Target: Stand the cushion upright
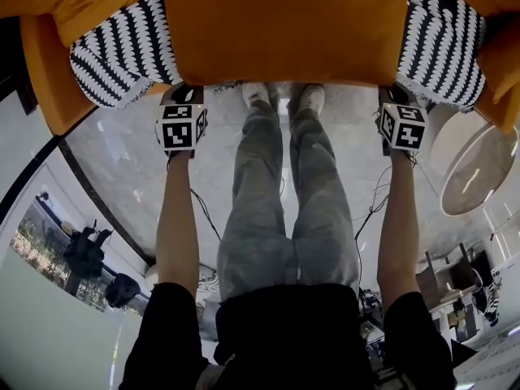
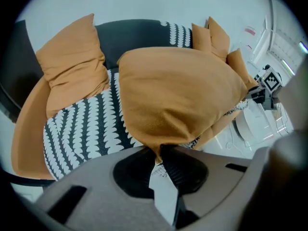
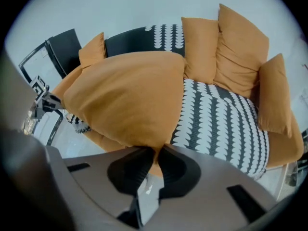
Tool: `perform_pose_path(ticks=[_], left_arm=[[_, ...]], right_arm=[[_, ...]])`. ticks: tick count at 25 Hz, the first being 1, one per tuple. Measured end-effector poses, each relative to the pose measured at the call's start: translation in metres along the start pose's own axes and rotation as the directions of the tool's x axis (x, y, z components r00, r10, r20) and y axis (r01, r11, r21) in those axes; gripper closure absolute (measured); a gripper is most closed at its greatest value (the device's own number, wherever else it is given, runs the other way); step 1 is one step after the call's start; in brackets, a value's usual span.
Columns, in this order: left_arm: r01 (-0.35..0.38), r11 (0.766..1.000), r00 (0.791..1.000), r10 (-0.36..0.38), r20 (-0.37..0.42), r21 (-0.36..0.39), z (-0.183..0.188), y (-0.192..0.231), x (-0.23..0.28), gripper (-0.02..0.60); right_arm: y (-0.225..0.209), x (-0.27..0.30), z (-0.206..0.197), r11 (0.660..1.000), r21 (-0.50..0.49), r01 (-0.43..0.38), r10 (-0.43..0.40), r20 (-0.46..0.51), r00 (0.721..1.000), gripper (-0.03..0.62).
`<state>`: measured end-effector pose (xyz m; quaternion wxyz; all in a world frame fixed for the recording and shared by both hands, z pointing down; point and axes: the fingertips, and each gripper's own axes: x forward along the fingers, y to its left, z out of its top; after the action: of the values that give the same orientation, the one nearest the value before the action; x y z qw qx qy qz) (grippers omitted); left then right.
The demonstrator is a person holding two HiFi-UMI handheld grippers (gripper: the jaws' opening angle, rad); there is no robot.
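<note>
Sofa (image 3: 222,125) with a black-and-white patterned seat fills the far side of the scene, with smaller orange cushions (image 3: 240,47) propped along its back. The big orange cushion (image 1: 284,27) lies across the seat, its near edge hanging out over the floor (image 1: 219,161) toward the person.

The left gripper (image 2: 159,153) has its jaws closed on the near left corner, and the right gripper (image 3: 155,153) is clamped the same way on the near right corner. Each pinches only a thin tip of fabric.

The main risk is likely a slip. The cushion's weight hangs from two small folds, so one corner could pull free as it tips up, letting it twist or slide to the floor. Uneven lifting might also swing it into the back cushions, and soft stuffing may slump rather than stand.
</note>
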<state>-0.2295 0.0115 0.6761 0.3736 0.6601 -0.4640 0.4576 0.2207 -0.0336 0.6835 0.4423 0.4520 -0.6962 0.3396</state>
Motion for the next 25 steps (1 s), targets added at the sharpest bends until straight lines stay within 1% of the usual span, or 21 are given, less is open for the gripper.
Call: perform_pose_path(ticks=[2,4,7,11,13,18,22,25], left_arm=[[0.008,1.000,1.000,-0.008,0.014,0.010,0.006,-0.001,-0.011,0.537],[0.016,1.000,0.999,-0.016,0.036,0.003,0.015,0.000,-0.024,0.541],[0.024,1.000,0.997,-0.024,0.078,-0.007,0.037,0.003,-0.044,0.543],[0.026,0.999,0.993,-0.030,0.114,0.038,0.063,-0.002,-0.069,0.545],[0.031,0.999,0.989,-0.037,0.144,0.042,0.077,0.001,-0.083,0.545],[0.041,0.999,0.966,-0.047,0.256,0.028,0.127,0.019,-0.108,0.545],[0.027,0.999,0.947,-0.041,0.318,0.047,0.169,0.027,-0.126,0.545],[0.024,0.998,0.929,-0.042,0.369,0.054,0.202,0.037,-0.136,0.545]], right_arm=[[0.000,-0.011,0.008,0.999,0.039,0.002,-0.003,0.017,1.000,0.560],[0.001,-0.023,0.019,0.999,0.042,0.005,-0.007,0.030,1.000,0.562],[-0.003,-0.043,0.042,0.999,0.043,0.005,-0.008,0.066,0.998,0.562],[-0.009,-0.068,0.064,0.998,0.063,-0.002,-0.004,0.103,0.995,0.563],[-0.009,-0.078,0.078,0.998,0.070,-0.003,-0.006,0.127,0.992,0.565],[-0.012,-0.099,0.131,0.997,0.071,0.004,-0.020,0.225,0.974,0.565],[-0.025,-0.116,0.176,0.999,0.052,0.014,-0.029,0.287,0.957,0.565],[-0.034,-0.124,0.213,0.999,0.042,0.029,-0.042,0.336,0.941,0.565]])
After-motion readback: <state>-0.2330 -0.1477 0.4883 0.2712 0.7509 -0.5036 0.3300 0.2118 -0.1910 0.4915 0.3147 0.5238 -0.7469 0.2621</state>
